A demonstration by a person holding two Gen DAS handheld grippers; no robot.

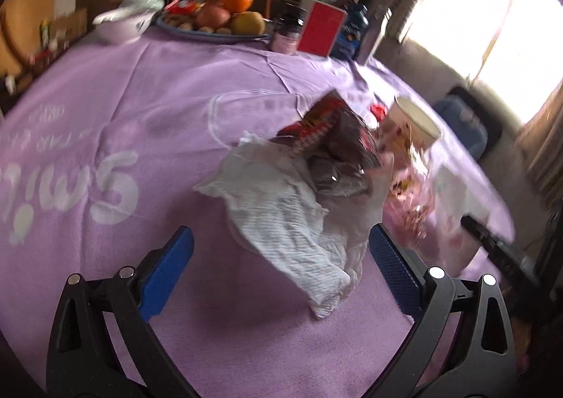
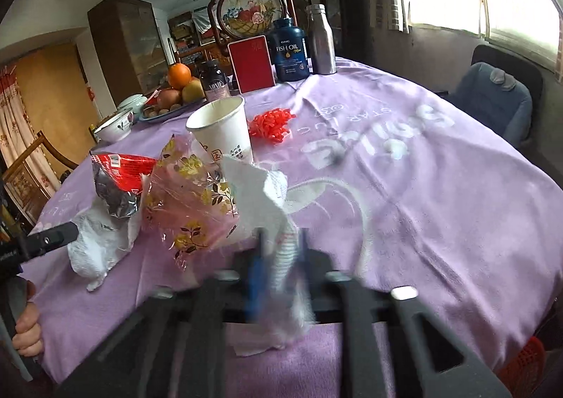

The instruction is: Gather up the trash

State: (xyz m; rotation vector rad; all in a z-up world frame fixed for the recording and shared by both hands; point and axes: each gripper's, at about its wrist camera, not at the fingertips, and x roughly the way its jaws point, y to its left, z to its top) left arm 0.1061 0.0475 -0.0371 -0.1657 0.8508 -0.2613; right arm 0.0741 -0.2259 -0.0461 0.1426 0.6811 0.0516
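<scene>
— Left wrist view: the left gripper (image 1: 281, 257) is spreading wide around a crumpled white tissue (image 1: 281, 218) lying on the purple tablecloth (image 1: 105, 109).

— And the right gripper (image 2: 278, 257)?

— It is pinching another white tissue (image 2: 260, 201), just beside the floral plastic wrapper (image 2: 190, 201) and paper cup (image 2: 221, 130).

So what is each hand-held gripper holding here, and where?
The right hand-held gripper pinches a white paper towel at its lower end. The left hand-held gripper is open, holding nothing.

right gripper (image 2: 278, 257) blurred, cup (image 1: 415, 123) blurred
</scene>
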